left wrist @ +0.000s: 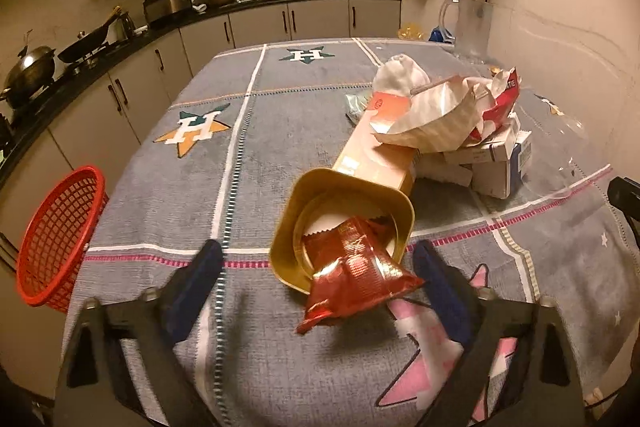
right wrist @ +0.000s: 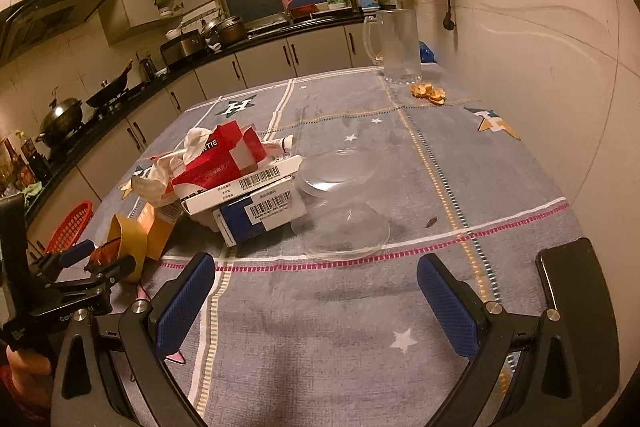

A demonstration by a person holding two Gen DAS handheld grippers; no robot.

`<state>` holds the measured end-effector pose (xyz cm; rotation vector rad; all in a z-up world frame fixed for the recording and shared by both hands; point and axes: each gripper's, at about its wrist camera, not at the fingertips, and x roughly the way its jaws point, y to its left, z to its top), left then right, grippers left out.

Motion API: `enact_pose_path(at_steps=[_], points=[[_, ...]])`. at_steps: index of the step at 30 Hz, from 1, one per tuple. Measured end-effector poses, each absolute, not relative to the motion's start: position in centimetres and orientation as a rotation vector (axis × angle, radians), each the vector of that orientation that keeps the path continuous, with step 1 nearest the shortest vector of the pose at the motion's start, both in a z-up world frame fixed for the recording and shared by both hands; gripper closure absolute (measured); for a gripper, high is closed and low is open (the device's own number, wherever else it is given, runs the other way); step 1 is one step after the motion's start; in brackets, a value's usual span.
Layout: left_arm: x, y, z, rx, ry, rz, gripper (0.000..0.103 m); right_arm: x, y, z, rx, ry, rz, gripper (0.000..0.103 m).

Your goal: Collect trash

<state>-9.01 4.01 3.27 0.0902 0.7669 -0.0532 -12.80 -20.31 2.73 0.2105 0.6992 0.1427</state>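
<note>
A gold tub (left wrist: 384, 199) lies on its side on the grey tablecloth (left wrist: 280, 131), and a red foil wrapper (left wrist: 356, 279) spills out of its mouth. My left gripper (left wrist: 320, 287) is open, its blue pads standing either side of the wrapper without touching it. Behind the tub is a trash pile: an orange carton (left wrist: 376, 147), crumpled paper (left wrist: 432, 115) and white boxes (left wrist: 500, 163). In the right wrist view my right gripper (right wrist: 318, 303) is open over bare cloth, just short of two clear plastic lids (right wrist: 340, 203) beside the boxes (right wrist: 260, 203). The left gripper (right wrist: 102, 259) shows there at the gold tub (right wrist: 128, 239).
A red mesh basket (left wrist: 56, 235) sits off the table's left edge. A glass mug (right wrist: 400, 47) and orange peel (right wrist: 428, 93) stand at the far end by the wall. A black phone (right wrist: 576, 307) lies at the near right. Kitchen counters run along the left.
</note>
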Motion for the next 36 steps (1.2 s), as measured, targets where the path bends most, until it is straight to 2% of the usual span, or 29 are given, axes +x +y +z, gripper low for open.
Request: enact_pose_path(at_steps=[5, 15, 18, 24, 27, 31, 36], points=[[-9.6, 5.0, 3.5, 0.046, 0.784, -0.080, 0.038, -12.6, -20.3, 2.5, 0.208, 0.702, 0.135, 0.000], [-10.7, 6.2, 4.6, -0.017, 0.758, -0.148, 0.039, -12.5, -20.5, 2.4, 0.213, 0.706, 0.135, 0.000], [-10.6, 6.5, 4.8, -0.043, 0.754, -0.159, 0.054, -12.4, -20.5, 2.3, 0.211, 0.707, 0.133, 0.000], [-10.3, 6.6, 4.7, -0.053, 0.767, -0.174, 0.054, -12.4, -20.6, 2.2, 0.214, 0.703, 0.128, 0.000], [-9.8, 6.8, 4.3, -0.081, 0.789, -0.183, 0.049, -12.4, -20.8, 2.2, 0.219, 0.701, 0.126, 0.000], [-9.7, 7.2, 4.2, -0.115, 0.793, -0.214, 0.054, -12.5, -21.3, 2.3, 0.236, 0.697, 0.128, 0.000], [-10.0, 7.9, 4.8, -0.174, 0.774, -0.266, 0.054, -12.1, -21.8, 2.9, 0.253, 0.687, 0.129, 0.000]])
